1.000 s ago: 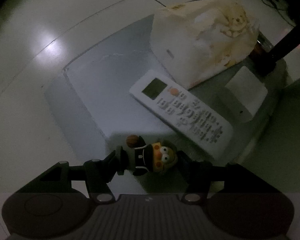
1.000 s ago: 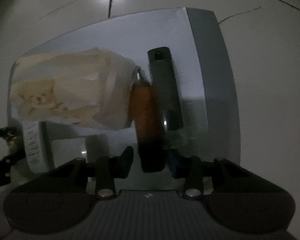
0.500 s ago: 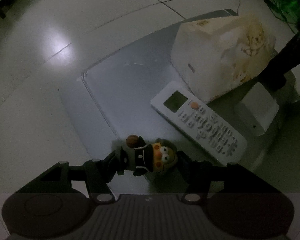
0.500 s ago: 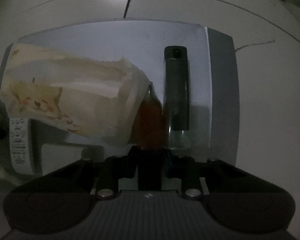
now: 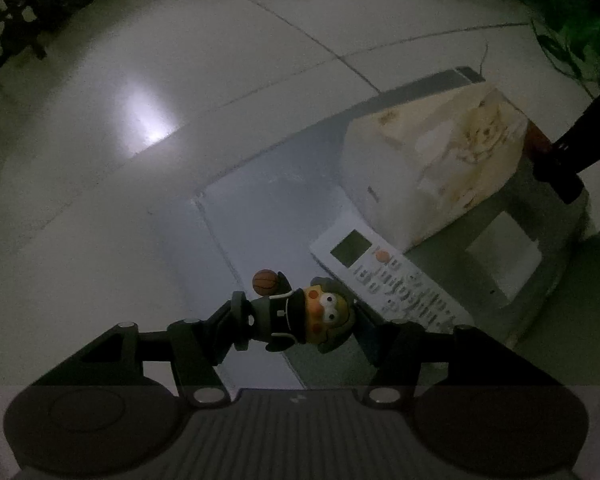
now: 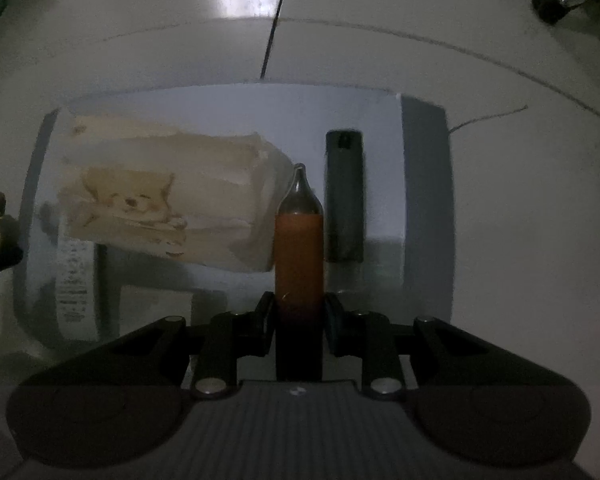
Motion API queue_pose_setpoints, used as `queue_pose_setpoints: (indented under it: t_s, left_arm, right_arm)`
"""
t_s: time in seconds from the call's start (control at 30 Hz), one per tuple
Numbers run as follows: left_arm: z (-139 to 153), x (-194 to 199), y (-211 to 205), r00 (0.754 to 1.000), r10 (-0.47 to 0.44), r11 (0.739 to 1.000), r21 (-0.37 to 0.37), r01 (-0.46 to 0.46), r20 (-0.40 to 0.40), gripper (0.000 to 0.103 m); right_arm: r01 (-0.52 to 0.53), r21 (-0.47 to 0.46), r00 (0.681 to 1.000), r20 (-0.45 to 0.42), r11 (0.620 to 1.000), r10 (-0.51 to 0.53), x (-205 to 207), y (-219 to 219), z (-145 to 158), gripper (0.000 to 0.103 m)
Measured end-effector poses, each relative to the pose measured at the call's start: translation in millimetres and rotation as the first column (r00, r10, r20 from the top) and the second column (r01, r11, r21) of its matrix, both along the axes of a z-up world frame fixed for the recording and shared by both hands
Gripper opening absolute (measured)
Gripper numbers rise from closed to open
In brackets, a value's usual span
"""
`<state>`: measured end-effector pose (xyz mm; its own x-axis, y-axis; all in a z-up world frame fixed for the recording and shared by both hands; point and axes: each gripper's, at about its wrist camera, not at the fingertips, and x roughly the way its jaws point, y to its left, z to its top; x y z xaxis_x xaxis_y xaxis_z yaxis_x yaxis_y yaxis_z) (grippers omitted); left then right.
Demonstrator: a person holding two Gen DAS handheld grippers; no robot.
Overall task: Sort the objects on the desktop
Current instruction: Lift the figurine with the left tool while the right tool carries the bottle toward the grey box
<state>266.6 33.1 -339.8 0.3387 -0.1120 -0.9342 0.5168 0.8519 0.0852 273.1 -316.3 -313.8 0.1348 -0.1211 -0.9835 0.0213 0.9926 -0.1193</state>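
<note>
Holding things in both hands now, the person has lifted two things off the table (image 5: 260, 216). The left gripper (image 5: 296, 320) has its jaws pinching a small toy (image 5: 300, 312), the same as a moment ago, and the toy now hangs higher above the table's near edge. The right gripper (image 6: 299, 316) has its jaws pinching an orange bottle (image 6: 299, 252), which lay on the table beside the tissue pack (image 6: 168, 208) a second ago and is now raised above it. Left on the table near the tissue pack are a white remote (image 5: 388, 276) and a dark stick (image 6: 345, 200). Both picked things look ready to carry to their sorting spots.
</note>
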Motion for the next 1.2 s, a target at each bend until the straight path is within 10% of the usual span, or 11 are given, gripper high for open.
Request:
queue_pose_setpoints:
  t_s: [0.57, 1.2]
  left_arm:
    - [95.5, -43.4, -23.1, 0.982, 0.090, 0.994, -0.069, -0.079, 0.163, 0.057]
    - [135.8, -159.1, -79.7, 0.934, -0.149, 0.988, 0.011, 0.154, 0.325, 0.057]
  right_arm:
    - [-0.030, 0.035, 0.990, 0.136, 0.999, 0.025, 2.5, -2.9, 81.2, 0.027]
    - [-0.036, 0.066, 0.966, 0.260, 0.997, 0.018, -99.2, 11.0, 154.1, 0.027]
